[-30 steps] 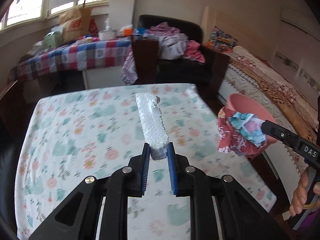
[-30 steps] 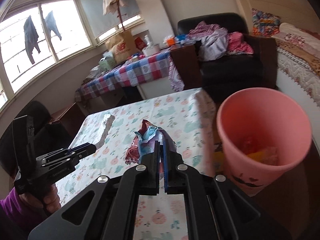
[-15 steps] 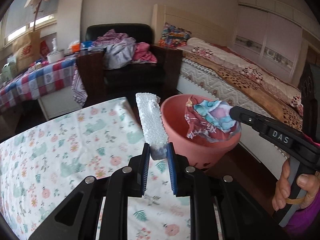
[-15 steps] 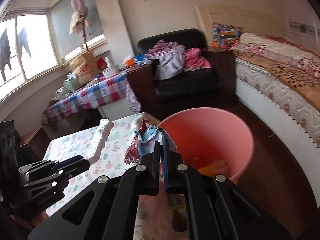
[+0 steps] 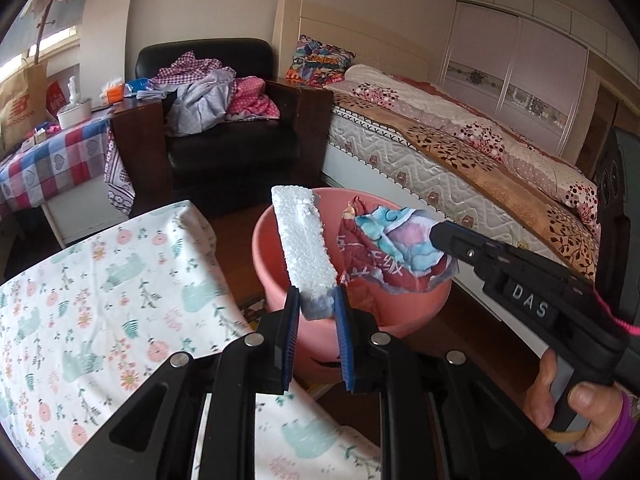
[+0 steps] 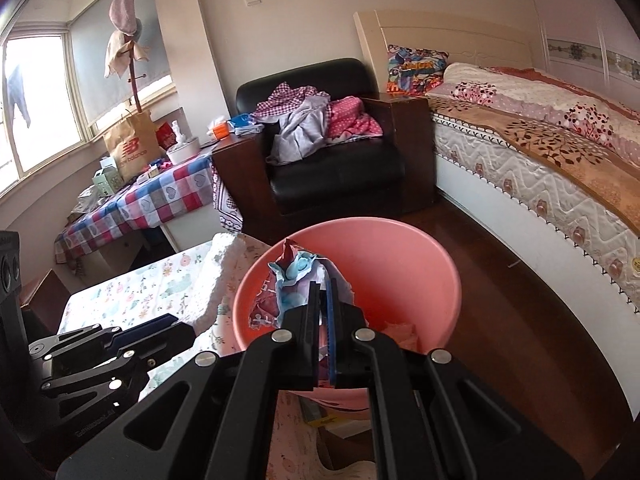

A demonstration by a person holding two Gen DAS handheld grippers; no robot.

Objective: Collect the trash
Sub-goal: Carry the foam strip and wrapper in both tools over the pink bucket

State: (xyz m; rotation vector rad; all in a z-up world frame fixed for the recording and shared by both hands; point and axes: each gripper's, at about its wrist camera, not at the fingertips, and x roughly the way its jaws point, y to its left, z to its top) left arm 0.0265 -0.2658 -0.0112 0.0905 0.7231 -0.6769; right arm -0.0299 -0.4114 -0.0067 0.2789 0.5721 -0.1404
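Holding trash over the pink bin

White, crumbly foam strip [image 5: 306, 252] juts from the left gripper [image 5: 316, 308], clamped at its near end, above the pink bin [image 5: 264, 264]. Crumpled wrapper [image 6: 294, 284], pinched by the right gripper [image 6: 322, 312], hangs over the bin's mouth.

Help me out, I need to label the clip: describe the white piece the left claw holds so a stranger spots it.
Find the pink bin on the floor beside the floral table. Over its rim, the left claw pinches a long white foam strip. Unlike the crumpled colourful wrapper beside it, it is plain, stiff and grainy.
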